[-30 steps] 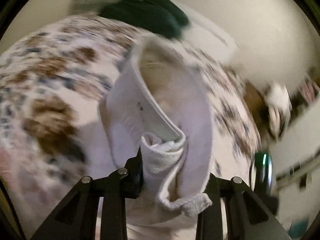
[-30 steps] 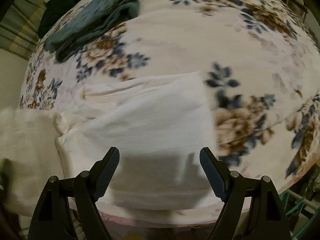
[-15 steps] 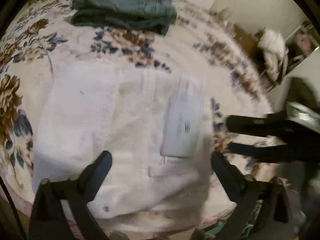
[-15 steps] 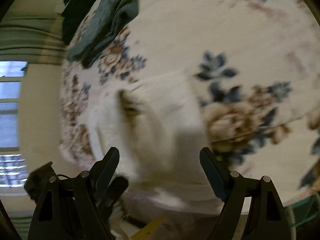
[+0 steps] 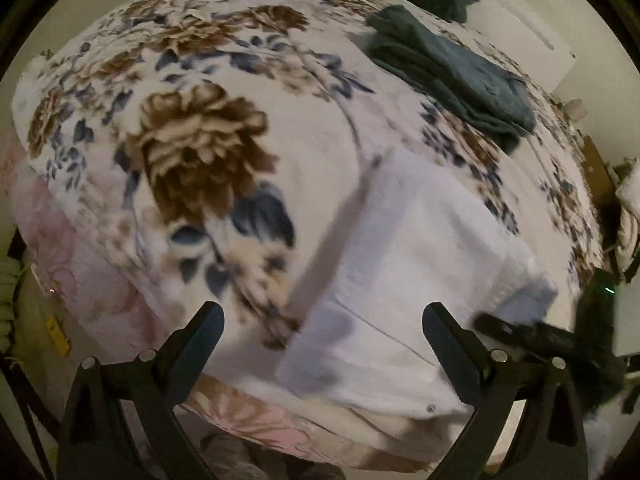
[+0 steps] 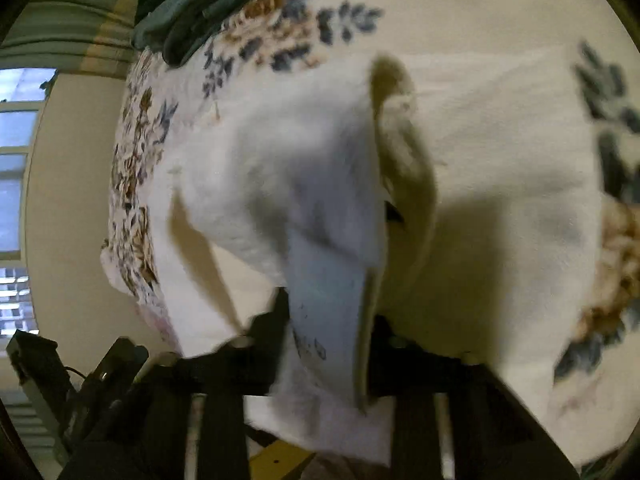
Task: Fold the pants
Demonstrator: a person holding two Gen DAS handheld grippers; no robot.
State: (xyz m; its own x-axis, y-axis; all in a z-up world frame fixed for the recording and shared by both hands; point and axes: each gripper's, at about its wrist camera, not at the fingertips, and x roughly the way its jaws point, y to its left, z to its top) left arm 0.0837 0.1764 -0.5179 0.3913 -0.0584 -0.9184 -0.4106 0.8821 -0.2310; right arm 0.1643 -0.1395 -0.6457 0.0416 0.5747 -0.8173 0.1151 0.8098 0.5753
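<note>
The white pants (image 5: pixel 404 264) lie folded near the front edge of a flowered bedspread (image 5: pixel 200 148). My left gripper (image 5: pixel 322 332) is open and empty, its fingers spread over the pants' near left corner. In the right wrist view my right gripper (image 6: pixel 330 344) is shut on the white pants (image 6: pixel 304 200) and holds a bunched edge with its inner label lifted off the bedspread (image 6: pixel 500 128). Part of the right gripper shows at the right edge of the left wrist view (image 5: pixel 532 332).
Folded dark green clothes (image 5: pixel 452 76) lie at the far side of the bed, also in the right wrist view (image 6: pixel 208 4). The bed's front edge (image 5: pixel 256 416) is just below my left gripper. A window (image 6: pixel 16 168) and wall are to the left.
My left gripper let go of the pants, opened and swung left. My right gripper, open before, has closed on the pants' edge and lifted it.
</note>
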